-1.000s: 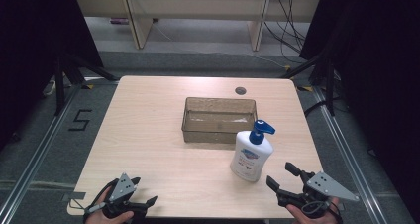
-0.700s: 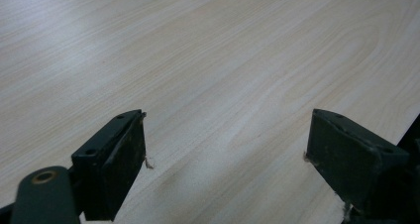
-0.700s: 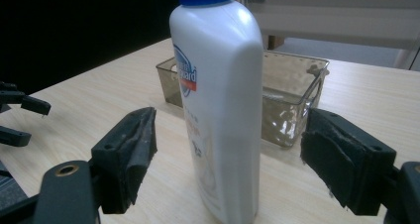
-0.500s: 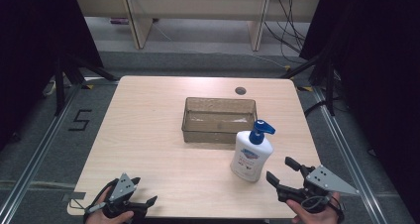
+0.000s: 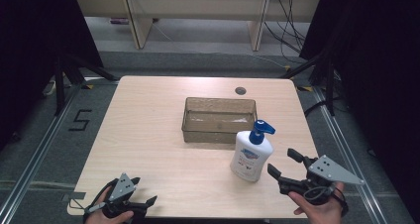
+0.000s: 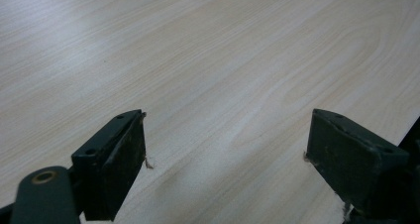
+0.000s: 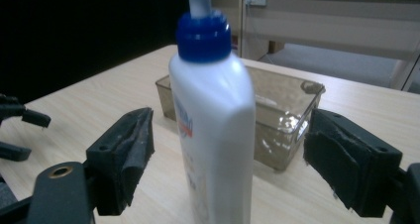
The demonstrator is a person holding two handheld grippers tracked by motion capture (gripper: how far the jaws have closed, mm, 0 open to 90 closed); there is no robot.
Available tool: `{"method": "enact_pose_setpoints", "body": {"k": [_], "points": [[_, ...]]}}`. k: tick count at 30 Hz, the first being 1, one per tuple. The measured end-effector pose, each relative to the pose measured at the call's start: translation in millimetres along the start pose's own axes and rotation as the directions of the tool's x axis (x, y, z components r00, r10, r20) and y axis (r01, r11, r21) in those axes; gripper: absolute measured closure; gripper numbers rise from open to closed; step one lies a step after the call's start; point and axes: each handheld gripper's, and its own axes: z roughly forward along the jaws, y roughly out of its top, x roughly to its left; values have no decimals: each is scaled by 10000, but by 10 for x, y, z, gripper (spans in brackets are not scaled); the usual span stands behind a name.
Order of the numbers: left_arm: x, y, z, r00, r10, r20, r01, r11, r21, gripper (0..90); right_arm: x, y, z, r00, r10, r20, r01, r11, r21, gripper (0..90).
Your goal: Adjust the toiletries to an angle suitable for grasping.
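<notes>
A white pump bottle (image 5: 251, 157) with a blue cap stands upright on the wooden table (image 5: 148, 125), just in front of a clear brownish plastic bin (image 5: 219, 119). My right gripper (image 5: 282, 160) is open to the right of the bottle, jaws pointing at it. In the right gripper view the bottle (image 7: 213, 120) stands a little ahead between the spread jaws of the right gripper (image 7: 230, 122), untouched, with the bin (image 7: 292, 110) behind it. My left gripper (image 5: 143, 190) rests at the front left corner. Seen in its own view, the left gripper (image 6: 228, 130) is open over bare table.
A small round hole (image 5: 240, 90) sits near the table's far edge. Floor rails run along both sides, with a "5" marking (image 5: 80, 120) on the floor at left. Shelving legs and cables (image 5: 287, 21) stand beyond the table. The left gripper (image 7: 20, 130) shows far off in the right gripper view.
My right gripper has edged forward, away from the table's front edge and alongside the bottle. The left gripper, bottle and bin have not moved.
</notes>
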Motion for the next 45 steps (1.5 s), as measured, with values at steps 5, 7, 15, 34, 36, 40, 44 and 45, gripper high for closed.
{"method": "enact_pose_setpoints", "body": {"k": [5, 7, 15, 34, 36, 40, 44, 45], "points": [[-10, -1, 14, 10000, -52, -82, 51, 10000, -76, 148, -31, 141, -30, 9999, -105, -8, 105, 9997, -221, 190], [1, -1, 17, 9996, 137, -262, -136, 9999, 30, 148, -20, 185, -24, 9999, -123, -69, 121, 9995, -304, 191], [-6, 2, 10, 10000, -52, 12, 52, 10000, -48, 148, 34, 287, 76, 9986, -25, -532, 8, 9995, -312, 197], [-6, 3, 10, 10000, -66, 36, 66, 10000, -44, 148, 35, 423, 400, 9955, -621, -715, 604, 9978, -261, 208], [-10, -1, 15, 10000, -63, -48, 63, 10000, -64, 148, 33, 442, 419, 9946, -682, -786, 662, 9974, -275, 218], [11, 4, 5, 9999, 125, -74, -124, 9999, 85, 148, 36, 467, 460, 9933, -753, -880, 722, 9967, -376, 259], [4, 3, 2, 10000, 33, -17, -33, 10000, -6, 148, 48, 492, 509, 9931, -780, -878, 747, 9964, -405, 287], [1, 3, 3, 10000, 12, 1, -12, 10000, -26, 148, 45, 500, 524, 9921, -932, -838, 893, 9948, -493, 294]]}}
